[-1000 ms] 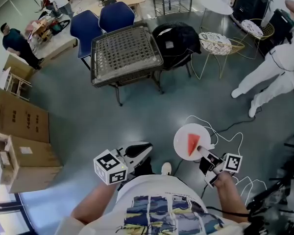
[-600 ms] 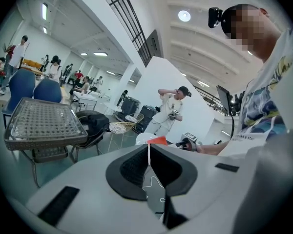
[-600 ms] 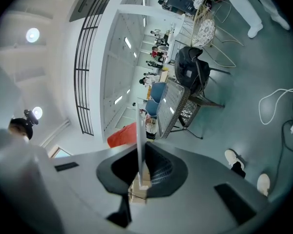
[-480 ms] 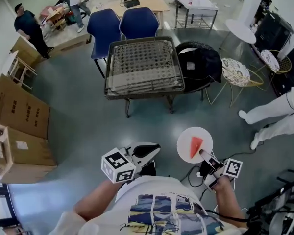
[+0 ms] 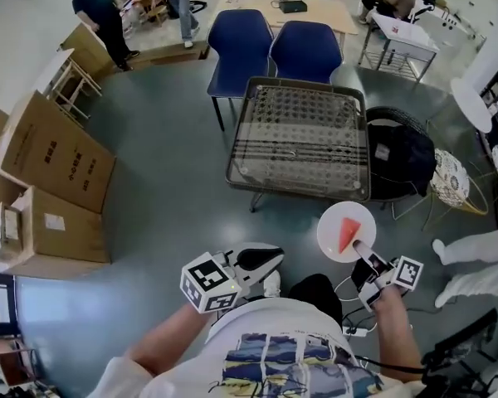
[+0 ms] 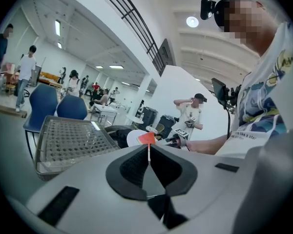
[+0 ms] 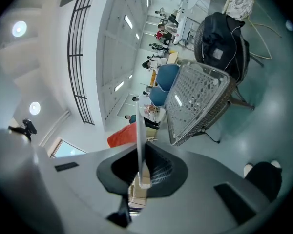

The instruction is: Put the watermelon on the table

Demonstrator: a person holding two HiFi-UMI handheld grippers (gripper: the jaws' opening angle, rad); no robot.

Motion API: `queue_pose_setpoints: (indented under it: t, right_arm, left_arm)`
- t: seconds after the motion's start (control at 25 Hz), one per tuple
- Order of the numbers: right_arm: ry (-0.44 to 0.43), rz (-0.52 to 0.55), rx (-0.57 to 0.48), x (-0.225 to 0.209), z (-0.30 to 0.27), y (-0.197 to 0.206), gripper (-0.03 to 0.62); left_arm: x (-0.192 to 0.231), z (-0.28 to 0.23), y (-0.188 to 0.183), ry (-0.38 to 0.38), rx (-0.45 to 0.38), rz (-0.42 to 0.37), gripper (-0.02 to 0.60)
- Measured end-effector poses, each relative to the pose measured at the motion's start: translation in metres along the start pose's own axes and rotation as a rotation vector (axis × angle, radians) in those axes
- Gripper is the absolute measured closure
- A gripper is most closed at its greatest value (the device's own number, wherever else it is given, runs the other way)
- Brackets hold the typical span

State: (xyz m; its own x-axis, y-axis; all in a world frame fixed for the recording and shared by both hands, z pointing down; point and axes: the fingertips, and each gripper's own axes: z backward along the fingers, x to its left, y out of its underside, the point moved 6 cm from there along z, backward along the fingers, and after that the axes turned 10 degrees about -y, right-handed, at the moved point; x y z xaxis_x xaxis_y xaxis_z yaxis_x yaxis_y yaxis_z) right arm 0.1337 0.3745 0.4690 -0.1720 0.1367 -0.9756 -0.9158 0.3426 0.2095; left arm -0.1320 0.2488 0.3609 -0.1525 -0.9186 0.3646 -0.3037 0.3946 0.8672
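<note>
A red watermelon slice (image 5: 348,234) lies on a small white plate (image 5: 335,220). My right gripper (image 5: 362,251) is shut on the plate's near rim and carries it level above the grey floor, just short of the table's near right corner. In the right gripper view the plate (image 7: 138,145) stands edge-on between the pads, with the watermelon (image 7: 121,136) beside it. The glass-topped wicker table (image 5: 303,139) stands ahead. My left gripper (image 5: 270,259) is shut and holds nothing, low at centre left. The left gripper view shows the watermelon (image 6: 147,138) just beyond its tips.
Two blue chairs (image 5: 274,44) stand behind the table. A black chair with a bag (image 5: 402,160) and a patterned round chair (image 5: 448,179) are to its right. Cardboard boxes (image 5: 54,152) line the left. A person in white (image 5: 477,259) is at right; cables (image 5: 353,326) lie underfoot.
The person has walked toward the table, which now sits much nearer and more central. Both grippers moved along with it, and the plate stayed in the right gripper.
</note>
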Motion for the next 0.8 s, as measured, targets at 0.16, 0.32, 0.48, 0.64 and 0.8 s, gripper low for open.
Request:
queue_pose_setpoints:
  t: [0.16,0.32,0.48,0.64,0.8]
  right_arm:
    - [0.006,-0.006,0.07,-0.032,-0.062,-0.045,0.572]
    - [-0.001,-0.017,0.14,-0.073,-0.13,-0.095,0.573]
    - [0.009,-0.036,0.219,-0.113,-0.199,-0.157,0.572]
    - [0.029,-0.029,0.306,-0.152,-0.266,-0.216,0.572]
    - [0.041,-0.027,0.371,-0.193,-0.328,-0.268,0.573]
  left_arm:
    - [0.04,0.001,-0.013,-0.093,-0.035,0.039,0.563]
    - [0.082,-0.012,-0.028,-0.196,-0.046,0.065,0.563]
    - [0.121,-0.041,-0.055,-0.284,-0.04,0.103,0.563]
    - [0.155,-0.076,-0.092,-0.362,-0.049,0.161,0.563]
    - [0.183,-0.111,-0.121,-0.414,-0.056,0.185,0.563]
